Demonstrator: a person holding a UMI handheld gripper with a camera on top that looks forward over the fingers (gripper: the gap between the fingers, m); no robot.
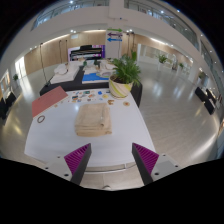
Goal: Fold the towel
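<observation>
A beige towel lies folded into a small stack on the white table, well beyond my fingers. My gripper hovers over the table's near edge, fingers wide apart with nothing between them. The magenta pads face each other across an empty gap.
A potted green plant stands at the table's far right. A pink sheet lies at the far left, with small items and a blue thing beyond the towel. A small ring lies left of the towel. Open floor spreads to the right.
</observation>
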